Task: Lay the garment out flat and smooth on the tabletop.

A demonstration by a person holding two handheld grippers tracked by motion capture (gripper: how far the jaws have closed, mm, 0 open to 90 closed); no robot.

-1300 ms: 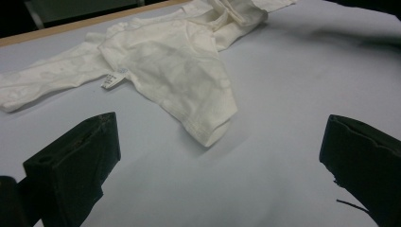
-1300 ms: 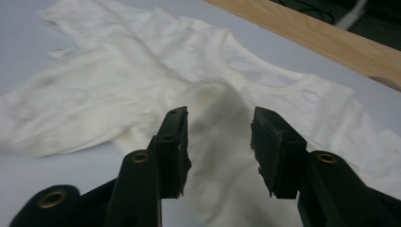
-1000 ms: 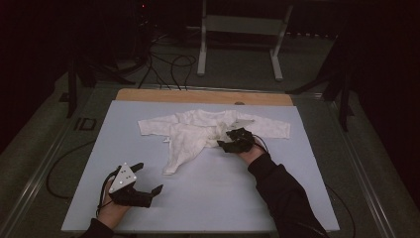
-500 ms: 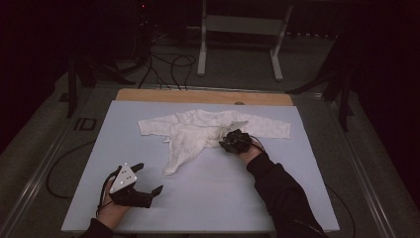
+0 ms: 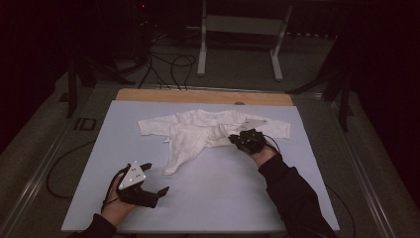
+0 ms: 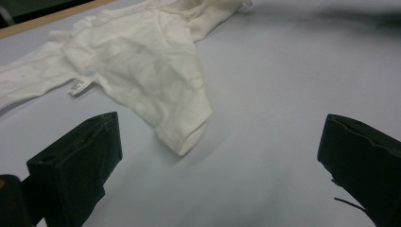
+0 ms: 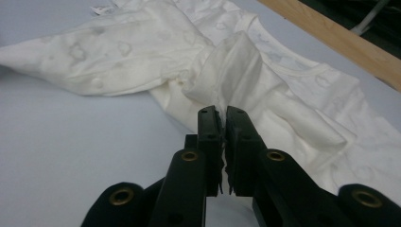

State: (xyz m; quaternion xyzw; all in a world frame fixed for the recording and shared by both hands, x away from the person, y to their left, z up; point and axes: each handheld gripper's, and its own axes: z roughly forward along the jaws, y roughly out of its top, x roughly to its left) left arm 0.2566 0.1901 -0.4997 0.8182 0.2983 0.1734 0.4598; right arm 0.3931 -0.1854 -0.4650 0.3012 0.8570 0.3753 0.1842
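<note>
A white baby garment [image 5: 198, 131] lies spread on the pale blue table cover [image 5: 208, 198], sleeves out to both sides. My right gripper [image 5: 233, 139] has just closed its jaws on a fold of the garment [image 7: 236, 71]; in the right gripper view the cloth is pinched between the two black pads [image 7: 210, 142] and lifts slightly. My left gripper [image 5: 157, 179] rests near the front left of the table, jaws wide apart with nothing between them. In the left gripper view the garment's lower end [image 6: 184, 137] lies ahead of it.
A wooden strip [image 5: 203, 95] runs along the table's far edge. Behind it stand a metal frame [image 5: 237, 29] and loose cables [image 5: 168, 62] on the floor. The surroundings are dark.
My right gripper has closed on the garment's fold and risen a little, pulling the cloth up. The left gripper has stayed where it was.
</note>
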